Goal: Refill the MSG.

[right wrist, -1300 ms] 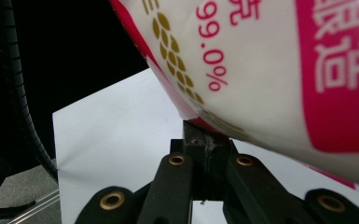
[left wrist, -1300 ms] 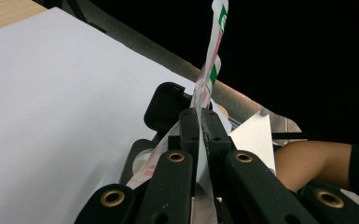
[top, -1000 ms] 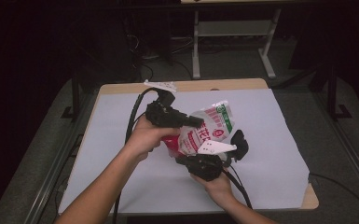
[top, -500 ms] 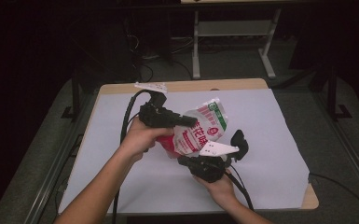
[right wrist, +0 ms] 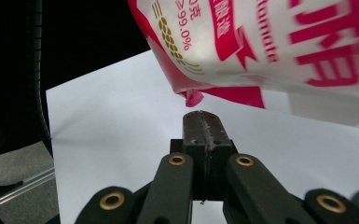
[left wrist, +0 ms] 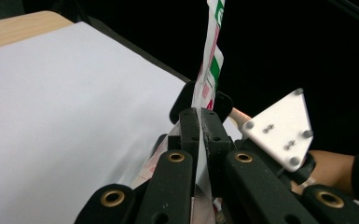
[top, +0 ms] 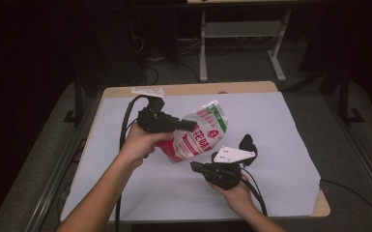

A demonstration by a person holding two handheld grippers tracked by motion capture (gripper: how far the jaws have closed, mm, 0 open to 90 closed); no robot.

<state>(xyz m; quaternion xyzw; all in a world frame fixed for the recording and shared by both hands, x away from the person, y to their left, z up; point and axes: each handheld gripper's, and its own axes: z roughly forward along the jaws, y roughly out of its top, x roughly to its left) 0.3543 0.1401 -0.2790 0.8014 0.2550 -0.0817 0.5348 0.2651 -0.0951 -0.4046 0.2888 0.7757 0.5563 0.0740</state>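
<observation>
Presently the pouch [top: 198, 137] is pinched by the left tool [left wrist: 199, 122]; the right tool [right wrist: 202, 122], clenched empty, sits just below it. Its thin edge could be pulled free if tugged.

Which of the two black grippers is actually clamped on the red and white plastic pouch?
The left gripper: its jaws pinch the red and white plastic pouch's edge. The right gripper is shut on nothing, just below the pouch's corner.

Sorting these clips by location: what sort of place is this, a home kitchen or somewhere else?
Probably a lab or workshop set up for recording, not a kitchen. The table is covered with plain white sheeting, bare metal-framed benches stand behind it on a grey floor, and thick black cables trail from the hand-held tools.
</observation>
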